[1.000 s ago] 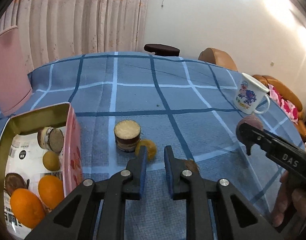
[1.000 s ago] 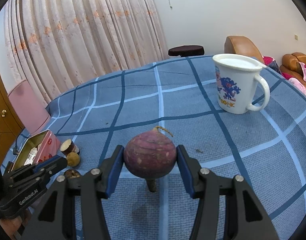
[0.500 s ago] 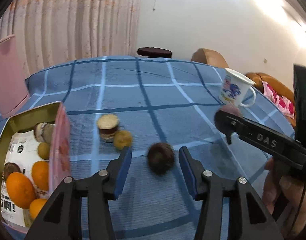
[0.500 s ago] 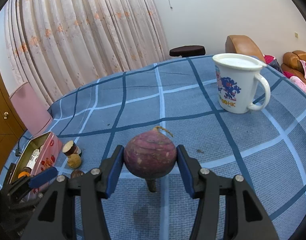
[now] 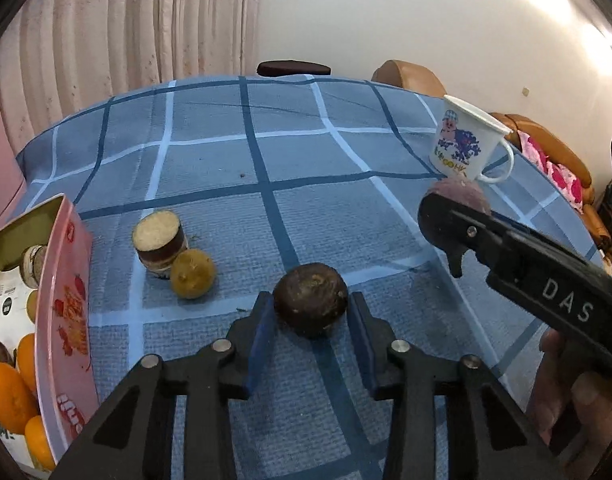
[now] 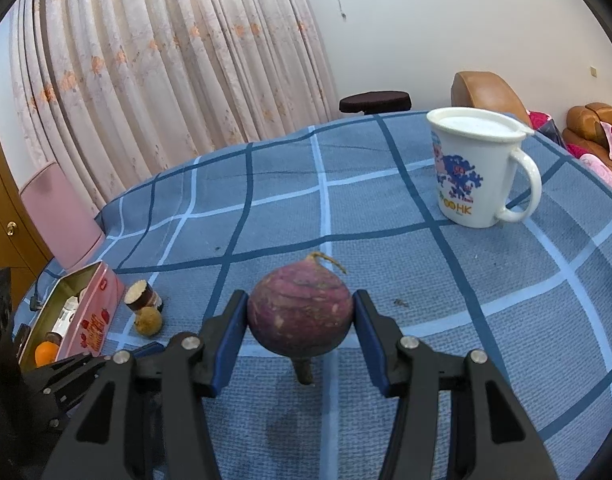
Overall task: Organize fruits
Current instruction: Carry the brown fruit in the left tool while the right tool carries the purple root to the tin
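Left gripper (image 5: 310, 322) held apart around a dark round fruit (image 5: 310, 299) on the blue checked tablecloth (image 5: 209, 168), tin (image 5: 61, 300) of oranges off to its left, right gripper (image 6: 301, 330) clamped on a purple radish (image 6: 300, 312), mug (image 6: 476, 170) ahead to its right

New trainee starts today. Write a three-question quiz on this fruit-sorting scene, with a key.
1. True or false: the right tongs hold a purple root.
2. What lies between the fingers of the left tongs? A) dark round fruit B) an orange C) the mug
3. Fill in: the oranges lie in the pink ____.

Key: 1 true; 2 A; 3 tin.
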Action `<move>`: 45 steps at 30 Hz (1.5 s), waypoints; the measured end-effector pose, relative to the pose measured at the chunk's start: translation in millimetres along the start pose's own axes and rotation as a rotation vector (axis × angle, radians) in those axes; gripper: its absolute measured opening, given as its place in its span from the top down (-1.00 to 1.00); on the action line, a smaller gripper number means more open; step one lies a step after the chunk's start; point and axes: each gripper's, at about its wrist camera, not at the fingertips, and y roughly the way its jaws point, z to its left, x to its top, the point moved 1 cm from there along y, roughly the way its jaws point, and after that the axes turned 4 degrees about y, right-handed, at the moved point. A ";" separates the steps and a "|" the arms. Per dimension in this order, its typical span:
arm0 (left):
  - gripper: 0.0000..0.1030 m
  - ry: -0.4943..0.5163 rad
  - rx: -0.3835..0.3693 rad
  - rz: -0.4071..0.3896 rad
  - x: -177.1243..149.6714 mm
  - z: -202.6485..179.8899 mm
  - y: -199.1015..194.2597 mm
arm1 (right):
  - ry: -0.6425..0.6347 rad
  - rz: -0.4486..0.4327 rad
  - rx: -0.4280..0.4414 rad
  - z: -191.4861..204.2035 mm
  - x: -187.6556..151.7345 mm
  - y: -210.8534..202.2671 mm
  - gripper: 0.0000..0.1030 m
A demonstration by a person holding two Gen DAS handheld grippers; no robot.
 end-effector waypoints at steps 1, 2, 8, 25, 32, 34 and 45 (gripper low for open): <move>0.23 -0.006 -0.010 -0.004 -0.3 1.2 -0.9 | 0.000 -0.001 0.001 0.0 0.0 -0.1 -0.08; 0.23 -0.006 -0.017 -0.009 0.0 0.9 -2.1 | -0.002 -0.005 0.004 0.5 0.2 -0.2 -0.08; 0.24 0.009 0.011 -0.089 -1.7 -1.4 -18.7 | -0.017 -0.026 0.012 3.8 -0.7 -3.8 -0.08; 0.28 0.005 0.088 -0.269 -6.5 2.6 -53.1 | -0.068 -0.117 0.053 15.1 -4.8 -20.8 -0.08; 0.68 0.025 0.094 -0.287 -9.2 4.1 -58.8 | -0.119 -0.160 0.035 24.4 -8.5 -29.6 -0.08; 0.68 0.020 0.088 -0.287 -9.3 5.2 -58.9 | -0.126 -0.161 0.030 25.6 -9.1 -29.7 -0.08; 0.67 -0.029 0.107 -0.274 -10.3 21.4 -60.4 | -0.128 -0.161 0.027 24.5 -8.8 -30.3 -0.08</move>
